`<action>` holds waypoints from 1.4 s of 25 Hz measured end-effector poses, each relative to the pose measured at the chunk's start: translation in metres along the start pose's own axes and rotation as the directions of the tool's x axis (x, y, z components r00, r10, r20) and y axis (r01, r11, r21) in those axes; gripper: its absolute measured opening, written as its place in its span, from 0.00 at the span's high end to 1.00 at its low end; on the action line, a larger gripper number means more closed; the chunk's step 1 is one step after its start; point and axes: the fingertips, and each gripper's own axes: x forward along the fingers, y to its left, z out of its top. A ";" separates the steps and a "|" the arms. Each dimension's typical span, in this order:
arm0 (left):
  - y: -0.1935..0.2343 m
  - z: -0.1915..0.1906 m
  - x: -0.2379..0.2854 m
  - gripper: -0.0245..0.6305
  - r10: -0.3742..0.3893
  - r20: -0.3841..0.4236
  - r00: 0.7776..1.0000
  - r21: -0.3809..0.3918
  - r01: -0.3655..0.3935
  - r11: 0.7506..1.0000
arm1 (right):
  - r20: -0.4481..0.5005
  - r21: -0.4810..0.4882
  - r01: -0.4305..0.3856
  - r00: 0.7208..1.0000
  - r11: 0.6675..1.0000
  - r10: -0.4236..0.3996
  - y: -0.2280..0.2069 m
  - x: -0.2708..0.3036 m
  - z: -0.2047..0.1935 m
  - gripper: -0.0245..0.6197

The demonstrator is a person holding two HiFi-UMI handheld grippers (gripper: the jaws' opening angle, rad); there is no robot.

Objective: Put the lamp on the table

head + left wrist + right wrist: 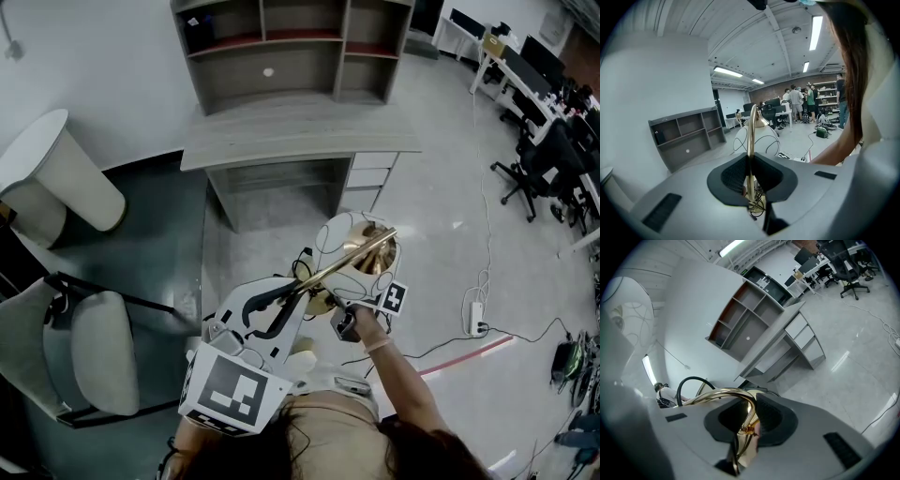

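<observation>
Head view: the lamp is held in the air short of the table. Its stem is clamped in the left gripper, its neck in the right gripper. Next, it likely must be carried forward and stood upright on the table.

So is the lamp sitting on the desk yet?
No, the left gripper and right gripper hold the lamp short of the desk.

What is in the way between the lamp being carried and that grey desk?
Nothing visible. The lamp, clamped by the left gripper and right gripper, hangs above bare floor in front of the desk, whose top looks clear.
</observation>
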 end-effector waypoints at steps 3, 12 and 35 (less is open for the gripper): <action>0.011 -0.003 0.000 0.90 -0.012 -0.004 1.000 0.016 0.012 1.000 | -0.002 0.003 0.007 1.000 1.000 -0.007 0.004 0.007 0.001 0.88; 0.029 0.001 0.005 0.90 0.005 0.022 1.000 -0.002 -0.005 1.000 | 0.005 0.016 0.015 1.000 1.000 -0.015 0.008 0.019 0.009 0.88; 0.114 0.015 0.055 0.90 0.139 0.024 0.990 -0.058 -0.137 0.989 | -0.050 0.006 -0.012 0.999 1.000 0.012 0.019 0.088 0.076 0.88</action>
